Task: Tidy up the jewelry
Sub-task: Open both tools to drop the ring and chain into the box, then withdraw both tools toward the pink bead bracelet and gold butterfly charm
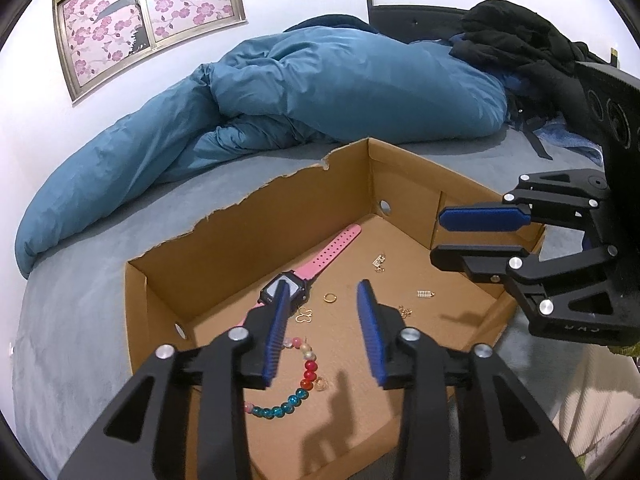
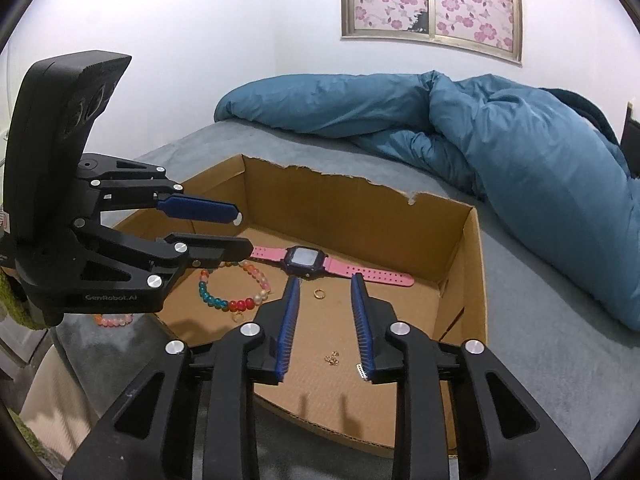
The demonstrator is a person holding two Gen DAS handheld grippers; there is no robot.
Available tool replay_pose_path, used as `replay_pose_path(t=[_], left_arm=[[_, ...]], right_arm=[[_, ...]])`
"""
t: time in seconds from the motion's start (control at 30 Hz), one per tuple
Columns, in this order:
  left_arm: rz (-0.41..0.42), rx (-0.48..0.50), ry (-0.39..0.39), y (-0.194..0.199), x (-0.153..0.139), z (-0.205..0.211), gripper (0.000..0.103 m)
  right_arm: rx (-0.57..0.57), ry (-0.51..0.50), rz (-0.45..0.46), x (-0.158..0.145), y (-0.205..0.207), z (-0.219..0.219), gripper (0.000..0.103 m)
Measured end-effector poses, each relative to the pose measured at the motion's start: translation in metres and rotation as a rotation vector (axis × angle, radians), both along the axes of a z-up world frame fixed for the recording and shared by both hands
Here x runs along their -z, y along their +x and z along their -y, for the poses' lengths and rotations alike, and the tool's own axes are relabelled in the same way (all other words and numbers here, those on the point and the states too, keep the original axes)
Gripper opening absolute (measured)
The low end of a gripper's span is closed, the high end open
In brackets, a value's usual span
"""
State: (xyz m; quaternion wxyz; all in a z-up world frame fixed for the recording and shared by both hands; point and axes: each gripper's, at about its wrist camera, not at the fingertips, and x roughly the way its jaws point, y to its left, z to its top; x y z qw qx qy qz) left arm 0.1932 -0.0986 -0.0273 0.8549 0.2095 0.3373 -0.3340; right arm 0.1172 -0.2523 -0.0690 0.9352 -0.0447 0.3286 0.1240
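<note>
The left gripper (image 1: 324, 292) hangs over the cardboard box (image 1: 280, 204) on the bed (image 1: 80, 280), jaws partly apart and empty; the beaded bracelet (image 1: 298, 384) lies below its fingers, the pink watch (image 1: 316, 264) just ahead-left. The right gripper (image 2: 325, 280), likewise parted and empty, points at the watch, gold rings (image 2: 333, 357) beneath it.

A shallow cardboard box (image 1: 256, 216) with a torn far wall fills mid-frame. On its floor a pink-strapped watch (image 1: 320, 258) with a dark square face lies flat, running diagonally. Below it curls a bead bracelet (image 1: 298, 388) of red, teal and pale beads. A small gold ring (image 1: 329, 298) lies at centre, with tiny gold pieces (image 1: 425, 294) scattered toward the right.
</note>
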Motion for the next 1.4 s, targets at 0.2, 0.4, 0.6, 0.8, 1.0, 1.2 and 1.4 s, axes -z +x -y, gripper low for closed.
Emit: replay_pose_path(t=[0.2,0.4,0.6,0.8,1.0,1.2,1.4], left_arm=[[0.013,-0.008,-0.007,-0.003,-0.003,-0.002,0.042],[0.026,-0.01,-0.015,-0.008,-0.008,-0.005,0.046],[0.04,-0.014,-0.024,-0.017,-0.014,-0.009,0.048],[0.06,-0.013,-0.036,-0.029,-0.024,-0.015,0.05],[0.063,-0.022,-0.055,-0.041,-0.031,-0.024,0.05],[0.052,-0.03,-0.067,-0.056,-0.035,-0.034,0.05],[0.035,-0.034,-0.068,-0.069,-0.035,-0.041,0.05]], right_arm=[[0.0,0.004,0.013,-0.003,-0.003,0.0,0.036],[-0.002,0.014,0.033,-0.007,-0.007,0.001,0.044],[-0.001,0.023,0.053,-0.013,-0.013,0.001,0.047],[-0.003,0.034,0.073,-0.02,-0.02,0.0,0.047],[-0.01,0.047,0.09,-0.026,-0.03,0.0,0.048],[-0.019,0.055,0.095,-0.029,-0.042,-0.003,0.048],[-0.024,0.053,0.097,-0.03,-0.053,-0.008,0.053]])
